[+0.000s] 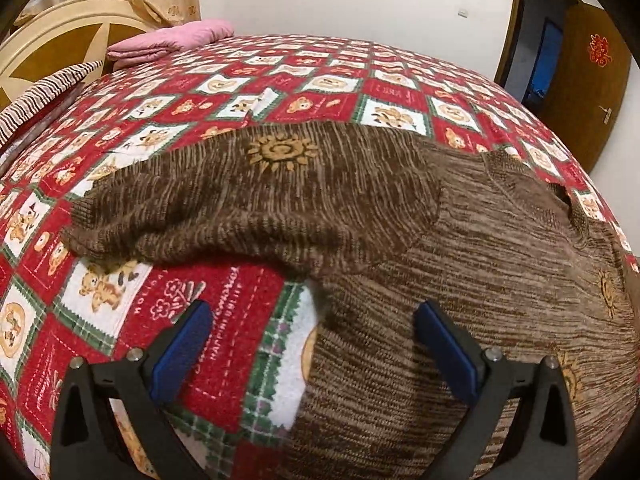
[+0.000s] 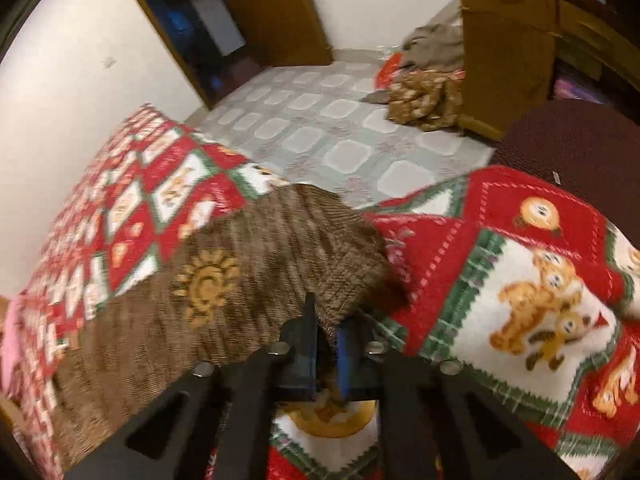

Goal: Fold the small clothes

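Brown knit sweater point(image 1: 460, 264) lies spread on the bed, on a red, white and green bear-print blanket point(image 1: 224, 320). One sleeve point(image 1: 248, 200) is folded across, lying ahead of the left hand-held gripper point(image 1: 316, 344); a tan sun motif point(image 1: 280, 152) shows on it. The sweater body runs from ahead of that hand-held gripper off to its right, passing under its right finger; the collar opening sits far ahead to the right.

Left hand-held gripper: jaws spread wide, blue pads facing each other, nothing between them. Its left finger hangs over bare blanket, the right over the knit.

Right hand-held gripper point(image 2: 326, 344): jaws drawn narrow, pinching a raised corner of the sweater point(image 2: 240, 280). The fabric peaks at the pads and slopes away ahead and to the left. This view is blurred.

Beyond the left hand-held gripper, far ahead to the left: a folded pink cloth point(image 1: 172, 42) at the far edge of the bed, a striped fabric point(image 1: 44, 92) beside it, a headboard behind.

Beyond the right hand-held gripper: tiled floor point(image 2: 320, 120), with a heap of brown patterned cloth point(image 2: 424, 100) against a wooden cabinet point(image 2: 508, 52).
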`<move>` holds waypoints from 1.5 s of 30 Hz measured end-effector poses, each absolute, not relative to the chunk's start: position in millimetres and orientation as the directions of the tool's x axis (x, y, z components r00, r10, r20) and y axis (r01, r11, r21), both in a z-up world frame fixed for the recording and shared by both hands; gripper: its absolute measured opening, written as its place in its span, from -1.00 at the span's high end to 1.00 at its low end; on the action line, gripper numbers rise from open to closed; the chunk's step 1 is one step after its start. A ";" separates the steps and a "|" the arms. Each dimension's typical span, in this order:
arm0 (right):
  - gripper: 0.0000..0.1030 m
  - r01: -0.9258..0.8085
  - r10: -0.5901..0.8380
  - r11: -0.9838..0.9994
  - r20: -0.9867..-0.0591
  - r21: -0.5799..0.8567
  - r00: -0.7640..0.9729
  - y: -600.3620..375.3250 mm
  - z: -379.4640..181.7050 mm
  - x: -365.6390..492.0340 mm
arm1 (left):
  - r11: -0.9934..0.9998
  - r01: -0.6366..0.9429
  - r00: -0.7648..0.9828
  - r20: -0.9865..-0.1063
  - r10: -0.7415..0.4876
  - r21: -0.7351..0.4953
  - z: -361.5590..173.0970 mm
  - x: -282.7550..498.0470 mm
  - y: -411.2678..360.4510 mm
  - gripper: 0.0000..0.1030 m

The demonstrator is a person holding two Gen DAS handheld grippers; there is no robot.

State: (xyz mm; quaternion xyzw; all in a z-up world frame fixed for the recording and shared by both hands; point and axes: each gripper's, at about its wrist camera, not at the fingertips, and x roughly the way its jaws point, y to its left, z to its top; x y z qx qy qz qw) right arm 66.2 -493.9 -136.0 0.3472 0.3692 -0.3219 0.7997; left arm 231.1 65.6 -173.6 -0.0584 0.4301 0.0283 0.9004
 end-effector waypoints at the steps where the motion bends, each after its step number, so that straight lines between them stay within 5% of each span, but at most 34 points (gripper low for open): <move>1: 0.88 0.762 -0.261 0.559 -0.803 0.327 0.536 -493.0 -129.4 65.1 | 0.991 -0.101 0.629 -0.778 -0.003 -0.085 -173.6 230.7 65.7 -1.00; 7: 0.88 0.649 -0.309 0.714 -0.713 0.263 0.629 -436.7 -67.7 81.0 | 0.990 -0.096 0.634 -0.773 -0.018 -0.101 -173.8 231.4 68.3 -1.00; 14: 0.88 0.317 -0.083 0.920 -0.672 0.233 0.736 -291.4 -27.4 134.7 | 0.989 -0.094 0.639 -0.768 -0.028 -0.114 -174.0 230.4 70.4 -1.00; 26: 0.86 -0.063 0.295 0.942 -0.723 0.330 0.624 -82.7 -129.7 190.5 | 0.987 -0.087 0.650 -0.759 -0.047 -0.136 -173.4 229.9 72.5 -1.00; 28: 0.63 -0.075 0.307 0.942 -0.753 0.326 0.582 -72.8 -142.7 194.5 | 0.987 -0.086 0.651 -0.757 -0.051 -0.140 -173.5 229.2 73.1 -1.00; 30: -0.10 -0.126 0.369 0.924 -0.751 0.362 0.548 -71.6 -143.3 184.5 | 0.986 -0.084 0.653 -0.755 -0.055 -0.145 -173.5 228.6 73.6 -1.00; 32: -0.45 -0.178 0.439 0.893 -0.716 0.413 0.542 -71.6 -134.2 177.3 | 0.985 -0.084 0.654 -0.754 -0.057 -0.147 -173.4 228.9 73.8 -1.00; 36: -0.45 -0.157 0.434 0.889 -0.686 0.429 0.584 -90.7 -113.9 157.3 | 0.986 -0.084 0.654 -0.755 -0.056 -0.146 -173.5 228.8 73.8 -1.00; 40: -0.45 0.032 0.245 0.927 -0.667 0.374 0.704 -159.4 -94.0 134.1 | 0.986 -0.084 0.654 -0.754 -0.056 -0.147 -173.4 228.8 74.1 -1.00; 45: -0.45 0.202 0.020 0.959 -0.761 0.197 0.648 -222.0 -100.5 111.5 | 0.986 -0.085 0.654 -0.755 -0.055 -0.145 -173.5 228.7 74.0 -1.00</move>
